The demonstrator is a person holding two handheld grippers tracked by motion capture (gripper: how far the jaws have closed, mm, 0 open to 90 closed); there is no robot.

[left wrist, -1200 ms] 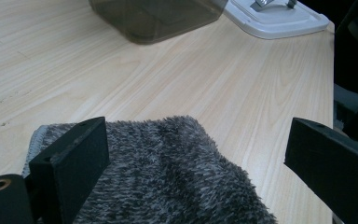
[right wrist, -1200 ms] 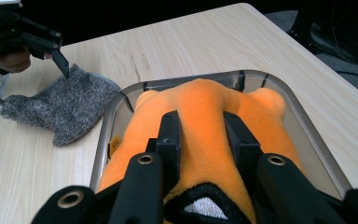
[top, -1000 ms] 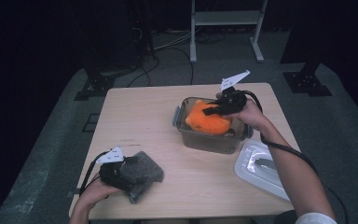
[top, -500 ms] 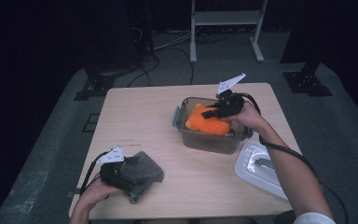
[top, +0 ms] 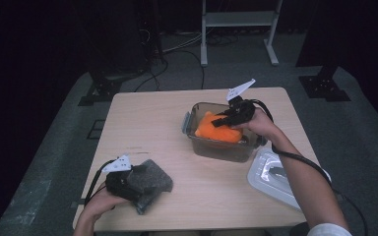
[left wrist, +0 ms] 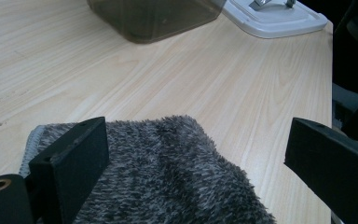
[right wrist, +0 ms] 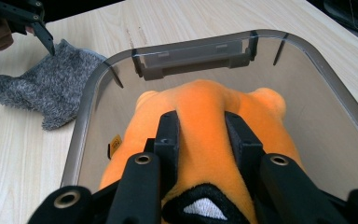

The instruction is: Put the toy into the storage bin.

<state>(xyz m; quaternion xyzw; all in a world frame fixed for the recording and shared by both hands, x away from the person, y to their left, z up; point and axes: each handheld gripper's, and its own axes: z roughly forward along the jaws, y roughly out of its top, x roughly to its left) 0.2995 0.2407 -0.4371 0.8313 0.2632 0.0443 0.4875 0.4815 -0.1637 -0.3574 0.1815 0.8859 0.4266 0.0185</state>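
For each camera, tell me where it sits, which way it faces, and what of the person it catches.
High view: above the person's side, facing forward and down on the pale wooden table; both forearms enter from below.
Left gripper view: rides the left claw, open astride the fuzzy grey cloth.
Right gripper view: rides the right claw, shut on the orange plush toy in the clear plastic box; a hand at top left.
Shared: both gripper views show cloth and box.

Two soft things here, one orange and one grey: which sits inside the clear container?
The orange plush toy: it sits inside the container, pinched by the right gripper. The grey fuzzy cloth lies flat on the table.
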